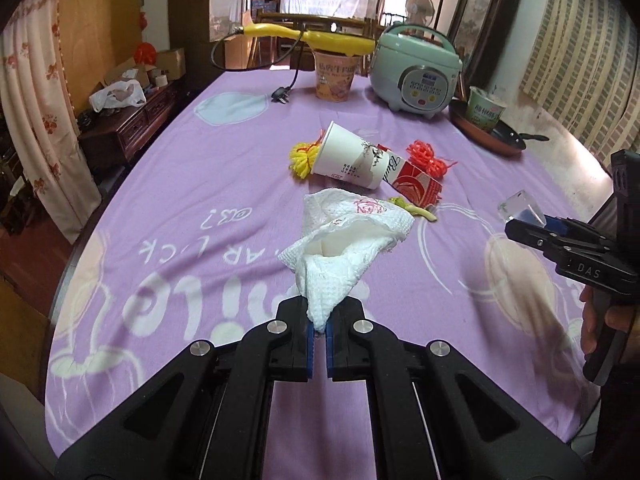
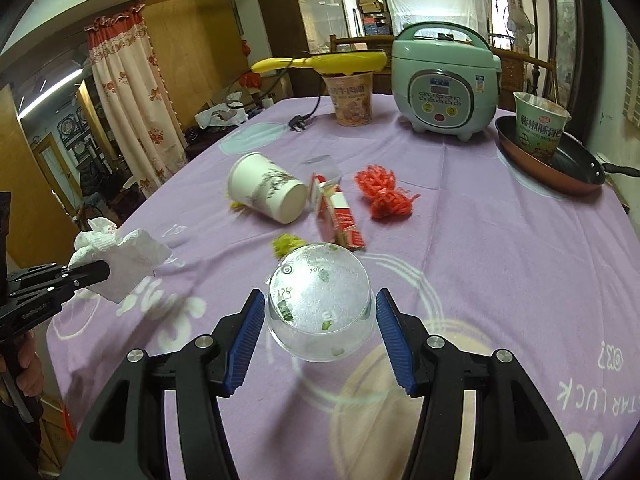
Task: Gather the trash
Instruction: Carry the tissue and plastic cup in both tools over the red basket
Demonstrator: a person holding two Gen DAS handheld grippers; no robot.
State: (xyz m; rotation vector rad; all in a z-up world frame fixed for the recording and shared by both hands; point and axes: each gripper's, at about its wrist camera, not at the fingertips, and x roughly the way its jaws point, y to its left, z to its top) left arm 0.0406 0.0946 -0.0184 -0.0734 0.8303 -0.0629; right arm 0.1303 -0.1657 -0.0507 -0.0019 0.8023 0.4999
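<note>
Left wrist view, from left to right: the left gripper is clamped on a corner of a crumpled white paper towel, lifted above the purple-clothed bench; beyond it lie a yellow mesh ball, a tipped white paper cup, a red carton and a red mesh ball, with a rice cooker at the far edge. Right wrist view: the right gripper holds a clear plastic cup between its blue pads, jaws partly apart around it, above the cloth. A frying pan sits far right.
</note>
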